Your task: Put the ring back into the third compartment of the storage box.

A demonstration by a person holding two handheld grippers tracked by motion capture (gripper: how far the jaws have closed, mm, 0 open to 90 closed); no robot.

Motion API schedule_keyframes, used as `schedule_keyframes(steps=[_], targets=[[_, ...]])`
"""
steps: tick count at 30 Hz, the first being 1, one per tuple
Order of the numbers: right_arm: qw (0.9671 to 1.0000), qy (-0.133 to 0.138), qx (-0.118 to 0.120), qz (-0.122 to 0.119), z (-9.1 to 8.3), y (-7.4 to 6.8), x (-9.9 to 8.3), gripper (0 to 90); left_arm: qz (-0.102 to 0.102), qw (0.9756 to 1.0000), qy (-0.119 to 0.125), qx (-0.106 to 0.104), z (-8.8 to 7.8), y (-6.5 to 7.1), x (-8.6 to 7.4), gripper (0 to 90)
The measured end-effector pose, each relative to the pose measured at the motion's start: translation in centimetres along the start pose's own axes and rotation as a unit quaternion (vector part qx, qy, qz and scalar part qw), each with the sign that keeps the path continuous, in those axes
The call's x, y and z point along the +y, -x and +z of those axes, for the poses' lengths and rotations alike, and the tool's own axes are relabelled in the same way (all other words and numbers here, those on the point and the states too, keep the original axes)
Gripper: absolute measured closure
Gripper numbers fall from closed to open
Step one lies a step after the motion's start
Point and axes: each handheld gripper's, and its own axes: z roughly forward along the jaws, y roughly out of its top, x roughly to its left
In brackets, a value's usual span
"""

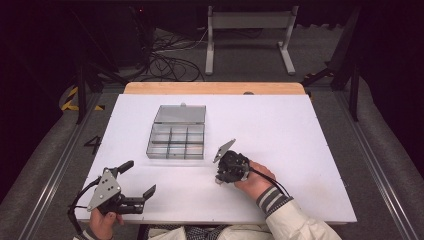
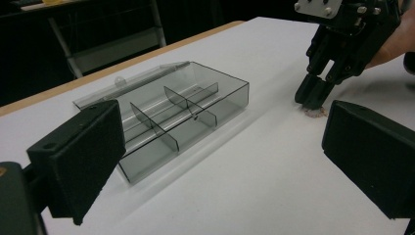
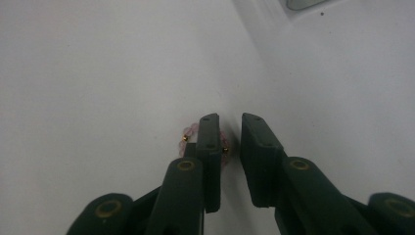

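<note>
Pointing down at counter [image 1: 280, 125], right claw [image 1: 220, 181] sits lower centre, high view; left claw [image 1: 140, 177] gapes empty, lower left. Left claw view: bracelet [image 2: 313, 111] under right claw, upper right, beside clear box [image 2: 186, 112]. Right claw view: jaws nearly together, bracelet [image 3: 188, 134] straddling left jaw, centre; grip unclear.

Clear glossy plastic box [image 1: 176, 135], matt table [image 1: 280, 130]

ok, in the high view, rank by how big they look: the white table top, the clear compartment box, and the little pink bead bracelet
1. white table top, largest by far.
2. clear compartment box.
3. pink bead bracelet, a speck under the right gripper, mostly hidden, plainly smallest.
</note>
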Motion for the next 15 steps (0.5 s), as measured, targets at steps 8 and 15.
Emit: schedule_keyframes(steps=[8, 15], targets=[[0.9999, -0.002, -0.007, -0.008, 0.00, -0.19, 0.02, 87.0, -0.001, 1.0000, 0.000, 0.000, 0.00, -0.01, 0.00, 2.8], [0.9997, 0.015, -0.014, -0.012, -0.58, -0.34, 0.01, 87.1, -0.001, 1.0000, 0.000, 0.000, -0.01, -0.02, -0.01, 2.7]])
